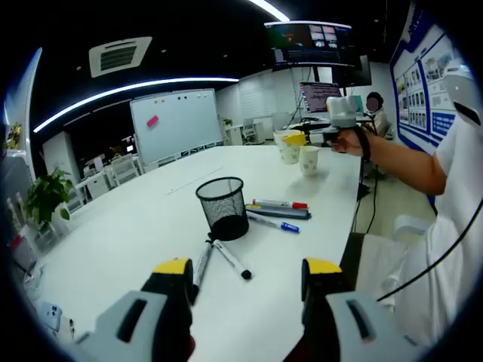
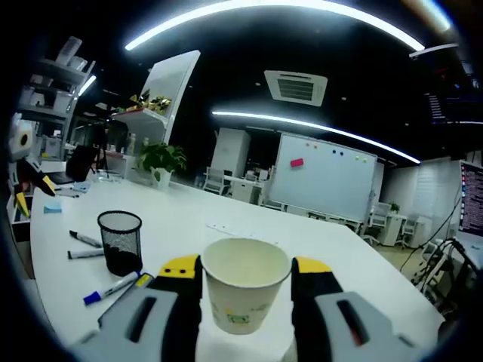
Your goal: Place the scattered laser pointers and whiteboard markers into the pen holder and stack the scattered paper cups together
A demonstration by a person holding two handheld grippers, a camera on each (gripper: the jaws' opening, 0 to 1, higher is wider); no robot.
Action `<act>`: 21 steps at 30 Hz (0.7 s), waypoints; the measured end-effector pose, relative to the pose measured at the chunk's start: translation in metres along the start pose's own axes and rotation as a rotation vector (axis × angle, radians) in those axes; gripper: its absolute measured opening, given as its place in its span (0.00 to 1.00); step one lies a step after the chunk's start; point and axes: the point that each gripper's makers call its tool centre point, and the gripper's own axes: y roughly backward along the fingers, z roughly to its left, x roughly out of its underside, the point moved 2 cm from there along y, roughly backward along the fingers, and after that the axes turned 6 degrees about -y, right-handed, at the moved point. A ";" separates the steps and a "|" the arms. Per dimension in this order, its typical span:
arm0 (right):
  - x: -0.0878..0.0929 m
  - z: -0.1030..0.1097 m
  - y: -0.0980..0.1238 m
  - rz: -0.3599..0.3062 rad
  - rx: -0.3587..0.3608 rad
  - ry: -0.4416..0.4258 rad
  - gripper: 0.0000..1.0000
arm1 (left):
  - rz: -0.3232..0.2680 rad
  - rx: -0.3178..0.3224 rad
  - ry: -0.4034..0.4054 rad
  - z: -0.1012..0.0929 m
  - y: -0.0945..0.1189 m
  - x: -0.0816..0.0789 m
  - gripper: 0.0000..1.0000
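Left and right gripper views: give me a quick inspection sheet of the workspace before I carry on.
Surface: white table, bare between items.
Job's things: mesh pen holder upright; two markers in front of it, three pens beside it; two paper cups at the far end.
Clutter: phone at the table edge.
Grippers: left gripper open, holding nothing; right gripper holds a paper cup.
Cables: black cable across the person's shirt.
Surroundings: whiteboard, potted plant.
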 end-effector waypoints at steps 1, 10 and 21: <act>0.000 0.000 0.000 0.002 0.002 0.005 0.47 | 0.000 0.000 0.000 0.000 0.000 0.000 0.59; -0.004 -0.005 0.003 -0.008 0.026 0.027 0.47 | 0.004 0.002 0.001 -0.001 0.000 0.001 0.59; -0.009 -0.013 0.010 -0.025 0.049 0.015 0.47 | 0.005 -0.008 -0.001 0.000 0.001 0.001 0.59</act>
